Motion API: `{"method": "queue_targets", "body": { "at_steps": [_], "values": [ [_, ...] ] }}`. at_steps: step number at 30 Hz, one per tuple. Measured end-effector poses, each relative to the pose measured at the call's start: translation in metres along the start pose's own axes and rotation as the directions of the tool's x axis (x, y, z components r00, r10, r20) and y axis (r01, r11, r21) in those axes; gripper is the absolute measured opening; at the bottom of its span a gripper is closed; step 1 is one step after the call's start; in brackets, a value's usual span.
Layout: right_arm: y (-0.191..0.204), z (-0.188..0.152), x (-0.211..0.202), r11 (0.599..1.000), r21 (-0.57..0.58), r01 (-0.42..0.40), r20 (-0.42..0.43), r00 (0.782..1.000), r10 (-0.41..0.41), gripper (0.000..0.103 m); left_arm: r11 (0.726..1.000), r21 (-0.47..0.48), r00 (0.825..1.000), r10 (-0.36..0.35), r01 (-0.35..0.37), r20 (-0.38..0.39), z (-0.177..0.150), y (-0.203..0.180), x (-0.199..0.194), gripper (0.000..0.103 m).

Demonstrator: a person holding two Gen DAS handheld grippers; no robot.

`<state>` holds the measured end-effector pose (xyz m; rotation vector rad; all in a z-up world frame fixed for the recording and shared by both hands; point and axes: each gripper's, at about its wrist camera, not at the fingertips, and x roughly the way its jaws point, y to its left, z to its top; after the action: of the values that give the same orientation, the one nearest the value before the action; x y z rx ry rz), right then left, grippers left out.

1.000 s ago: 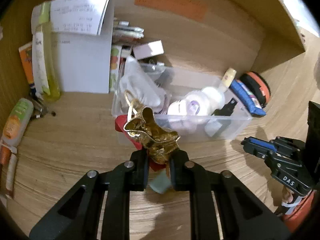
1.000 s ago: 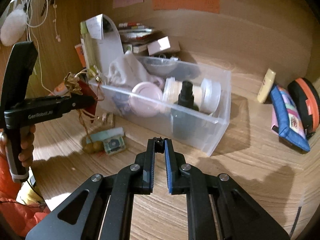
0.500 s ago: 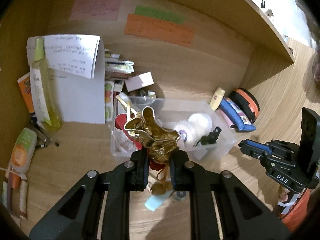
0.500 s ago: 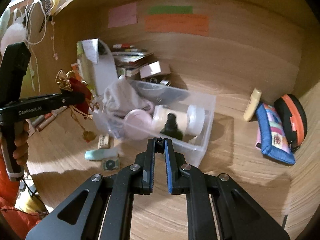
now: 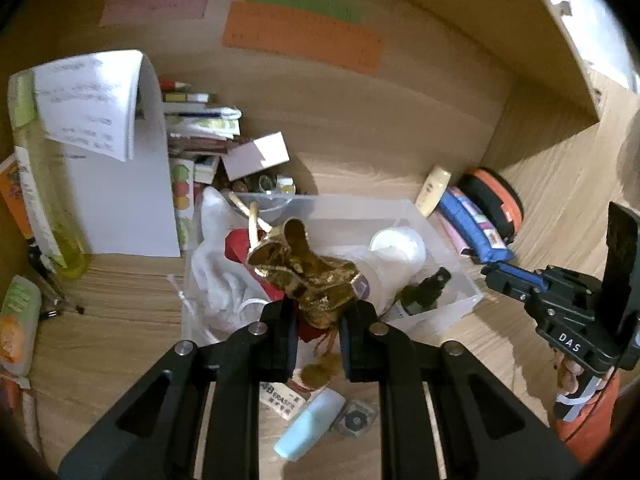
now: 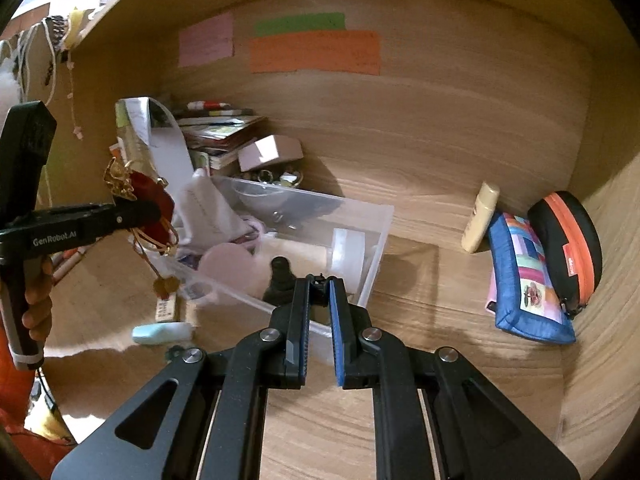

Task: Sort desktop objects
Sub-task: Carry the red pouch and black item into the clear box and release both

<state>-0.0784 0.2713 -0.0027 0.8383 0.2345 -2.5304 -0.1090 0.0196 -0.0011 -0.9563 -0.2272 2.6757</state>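
Note:
My left gripper (image 5: 318, 312) is shut on a gold and red ornament (image 5: 308, 276) with a dangling gold cord. It holds it in the air above the near left end of the clear plastic bin (image 5: 452, 264). The ornament also shows in the right wrist view (image 6: 136, 192), held by the left gripper (image 6: 152, 210) over the bin's left end (image 6: 372, 240). My right gripper (image 6: 320, 284) is shut and empty, hovering in front of the bin. The bin holds a white bag (image 5: 218, 276), white jars and a dark spray bottle (image 5: 424, 292).
On the desk below lie an eraser (image 5: 282, 398), a pale blue tube (image 5: 310, 424) and a small round piece (image 5: 356, 420). A blue pouch (image 6: 524, 276), an orange-black case (image 6: 568, 252) and a cream tube (image 6: 480, 216) lie right. Books, paper and a yellow bottle (image 5: 44, 196) stand back left.
My left gripper has lifted the ornament higher and carried it back over the bin's left end. The right gripper has risen and pulled back a little, still shut.

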Motion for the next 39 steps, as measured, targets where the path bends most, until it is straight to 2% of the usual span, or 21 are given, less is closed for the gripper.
{"method": "queue_targets", "body": {
  "at_steps": [10,13,17,18,23,28,31,36,39],
  "values": [
    [-0.002,0.002,0.03,1.0,-0.012,-0.015,-0.056,0.998,0.014,0.009,1.0,0.021,0.997,0.001,0.001,-0.075,0.0,-0.002,0.036,0.016],
    [-0.001,0.002,0.037,1.0,-0.02,-0.011,-0.066,0.998,0.01,0.009,0.999,0.036,0.996,0.009,-0.006,-0.086,-0.001,-0.006,0.042,0.021],
    [-0.001,0.001,0.041,0.999,-0.038,-0.003,-0.067,0.998,0.001,0.009,0.999,0.045,0.995,0.008,-0.003,-0.096,-0.002,-0.009,0.047,0.036],
    [0.0,0.001,0.042,0.999,-0.043,0.0,-0.069,0.998,-0.003,0.009,0.999,0.044,0.995,0.003,0.001,-0.096,-0.002,-0.008,0.046,0.037],
    [0.002,0.002,0.045,0.998,-0.062,0.022,-0.07,0.997,-0.027,0.009,0.999,0.036,0.996,-0.004,0.007,-0.092,-0.001,-0.006,0.044,0.047],
    [0.004,0.002,0.047,0.997,-0.067,0.033,-0.076,0.996,-0.038,0.009,0.999,0.037,0.997,-0.012,0.014,-0.071,0.0,-0.007,0.035,0.048],
    [0.004,0.003,0.046,0.997,-0.064,0.043,-0.075,0.996,-0.047,0.009,0.999,0.036,0.999,-0.005,0.007,-0.051,0.002,-0.007,0.028,0.055],
    [0.005,0.005,0.036,0.997,-0.054,0.052,-0.054,0.997,-0.055,0.01,1.0,0.025,1.0,0.005,-0.004,-0.019,0.004,0.0,0.013,0.057],
    [0.008,0.006,0.026,0.997,-0.048,0.053,-0.04,0.998,-0.054,0.02,0.999,0.029,1.0,0.019,-0.019,0.003,0.002,0.004,0.001,0.064]
  ]
}}
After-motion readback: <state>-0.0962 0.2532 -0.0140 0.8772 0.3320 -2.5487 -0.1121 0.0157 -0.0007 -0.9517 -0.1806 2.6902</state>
